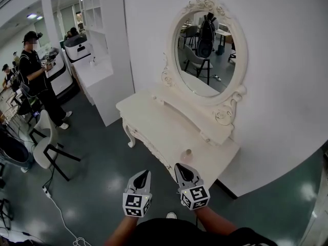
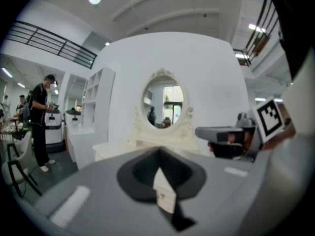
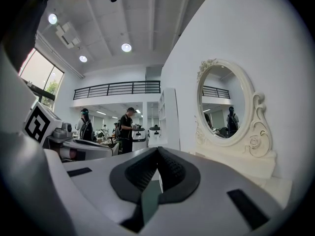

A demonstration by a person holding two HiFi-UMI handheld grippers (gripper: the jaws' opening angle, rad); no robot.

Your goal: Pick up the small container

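Note:
A small pale container [image 1: 187, 154] stands near the front edge of the cream dressing table [image 1: 159, 124], below its oval mirror [image 1: 205, 47]. My right gripper [image 1: 179, 166] hovers just in front of the container, tips a short way from it, jaws shut and empty. My left gripper [image 1: 146, 173] hangs beside it over the floor, left of the table's edge, also shut with nothing held. In the left gripper view the closed jaws [image 2: 158, 154] face the mirror [image 2: 164, 102]. The right gripper view shows closed jaws [image 3: 157, 154] and the mirror [image 3: 227, 104]. Neither gripper view shows the container.
A person [image 1: 38, 76] stands at the far left with grippers in hand, beside a white machine. A chair [image 1: 46, 142] and a floor cable [image 1: 61, 214] lie to my left. A white shelf unit [image 1: 102, 70] stands behind the table; the wall [image 1: 287, 86] runs along its right.

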